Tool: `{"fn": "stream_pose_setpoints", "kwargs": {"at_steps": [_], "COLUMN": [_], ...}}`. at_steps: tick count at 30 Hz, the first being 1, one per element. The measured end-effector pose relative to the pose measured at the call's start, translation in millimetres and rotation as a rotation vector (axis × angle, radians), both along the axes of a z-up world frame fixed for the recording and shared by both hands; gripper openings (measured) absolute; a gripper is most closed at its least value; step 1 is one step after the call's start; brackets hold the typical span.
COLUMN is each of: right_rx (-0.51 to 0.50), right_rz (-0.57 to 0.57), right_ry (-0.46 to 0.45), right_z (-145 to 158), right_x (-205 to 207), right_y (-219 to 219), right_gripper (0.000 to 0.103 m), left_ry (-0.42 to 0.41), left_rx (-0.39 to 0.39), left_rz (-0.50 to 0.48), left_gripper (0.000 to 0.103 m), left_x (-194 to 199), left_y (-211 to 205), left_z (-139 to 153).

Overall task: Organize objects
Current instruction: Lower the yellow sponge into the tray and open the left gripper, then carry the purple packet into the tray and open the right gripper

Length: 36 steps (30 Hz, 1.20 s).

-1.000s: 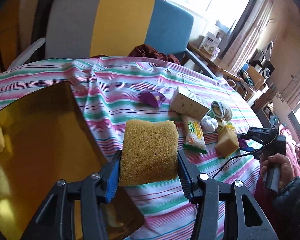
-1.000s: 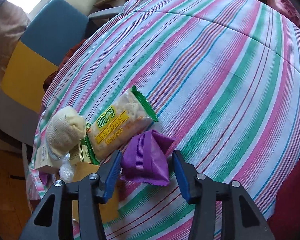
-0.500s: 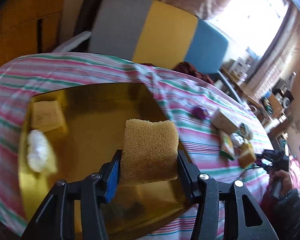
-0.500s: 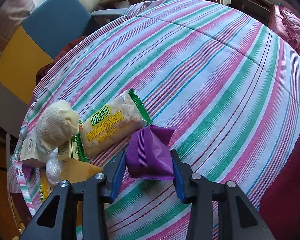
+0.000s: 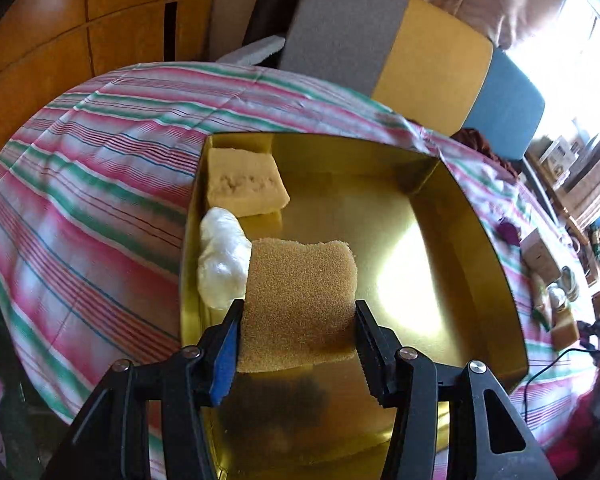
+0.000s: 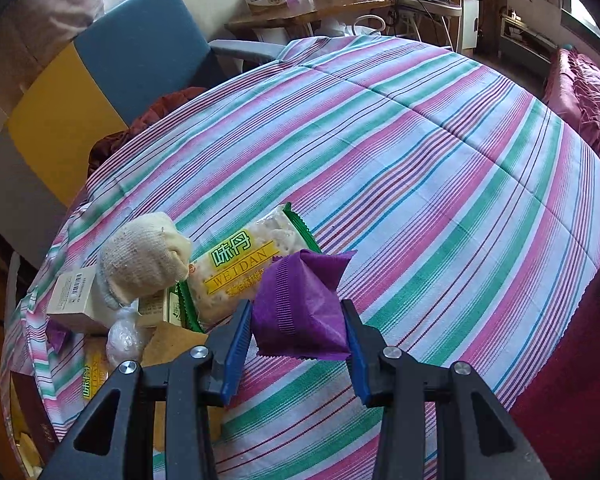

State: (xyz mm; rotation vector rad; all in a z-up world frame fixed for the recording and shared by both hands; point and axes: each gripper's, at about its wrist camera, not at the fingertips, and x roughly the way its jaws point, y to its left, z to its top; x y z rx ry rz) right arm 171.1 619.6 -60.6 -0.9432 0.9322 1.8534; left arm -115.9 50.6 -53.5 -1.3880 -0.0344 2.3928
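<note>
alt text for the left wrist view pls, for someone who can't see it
The left tool grips a brown sponge above a shiny gold tray on a striped tablecloth. In the tray lie a pale yellow block and a white lump along its left wall. A grey, yellow and blue chair stands behind.

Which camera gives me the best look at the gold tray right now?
The left wrist view: the gold tray fills the frame, showing its walls and shiny floor, with a pale sponge block and a white bag inside. The right wrist view shows none of it.
</note>
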Motion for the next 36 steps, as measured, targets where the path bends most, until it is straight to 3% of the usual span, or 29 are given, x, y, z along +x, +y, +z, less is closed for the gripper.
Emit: {"fn": "stream_pose_setpoints", "kwargs": {"at_steps": [5,10,12,15,23,30,36], "right_rx": [0.020,0.039,0.049,0.060,0.148,0.265,0.228], "right_rz": [0.006,0.025,0.032,0.039,0.087,0.300,0.681], "right_ry": [0.005,0.000,0.002,0.004,0.056,0.162,0.228], "right_z": [5,6,8,8,29,74,95], "right_x": [-3,-8,-11,-15,-14,-40,-109], "right_y": [2,-1,-1,-2,-19,-78,-180], "right_gripper": [0.043,0.043,0.043,0.043,0.043,0.043,0.043], "left_ry": [0.018,0.057,0.061,0.066,0.096,0.194,0.184], "left_rx": [-0.095,-0.130,-0.146,-0.127,-0.057,-0.022,0.001], "left_rz": [0.018,0.023,0.038,0.049,0.098,0.155,0.197], "left_gripper": [0.054,0.059,0.070,0.080,0.082,0.086,0.086], "left_x": [-18,-38,-40,-36,-12,7,16], "left_y": [13,21,23,20,-1,-35,-63], "left_z": [-16,-23,-21,-19,2,35,35]}}
